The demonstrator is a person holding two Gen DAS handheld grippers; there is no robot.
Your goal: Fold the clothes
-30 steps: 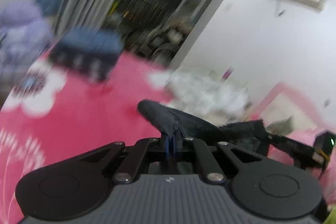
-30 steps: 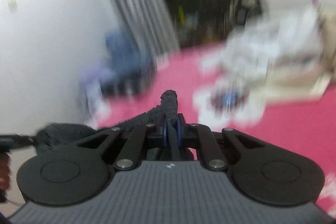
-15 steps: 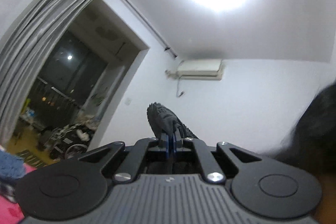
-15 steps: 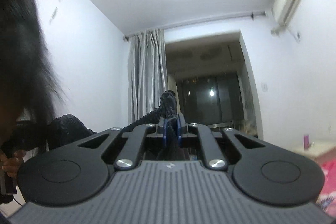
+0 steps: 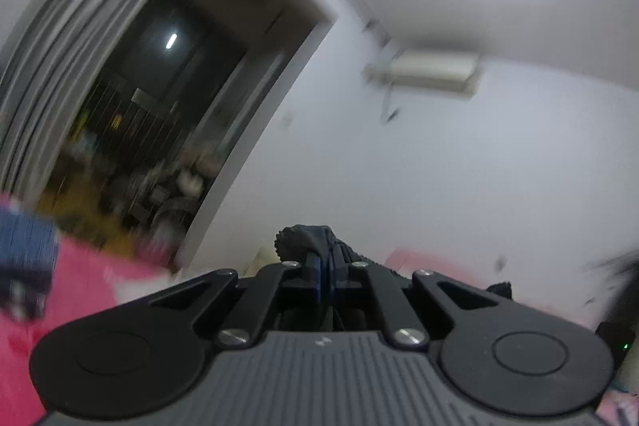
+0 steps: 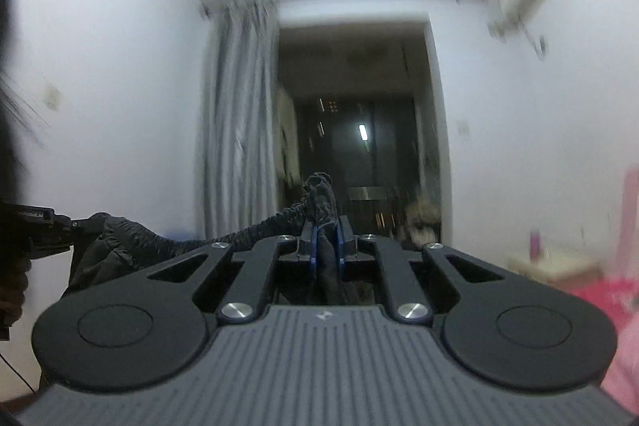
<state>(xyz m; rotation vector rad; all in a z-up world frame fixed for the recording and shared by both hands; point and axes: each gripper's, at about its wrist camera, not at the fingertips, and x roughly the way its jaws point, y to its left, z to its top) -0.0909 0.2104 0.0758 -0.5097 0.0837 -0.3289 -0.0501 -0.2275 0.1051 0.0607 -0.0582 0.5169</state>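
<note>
Left wrist view: the left tongs [image 5: 324, 264] clench a bunched edge of the dark garment [image 5: 307, 238]. Beyond the garment stands the dark doorway [image 5: 159, 98]. Right tongs [image 6: 325, 240] pinch the same garment, stretched leftward from them.

My view: black ribbed knit garment [image 6: 247, 232], blue gripper pads [image 6: 312, 244], pink bedsheet [image 5: 80, 286], grey pleated curtain [image 6: 239, 114], white walls [image 5: 439, 166]

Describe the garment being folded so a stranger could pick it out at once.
Start at the dark doorway beside the grey curtain. In front of it the right gripper is shut on the black garment, which stretches left to the left gripper, also shut on it. It is the only black, crinkled cloth, held up off the pink bed.
</note>
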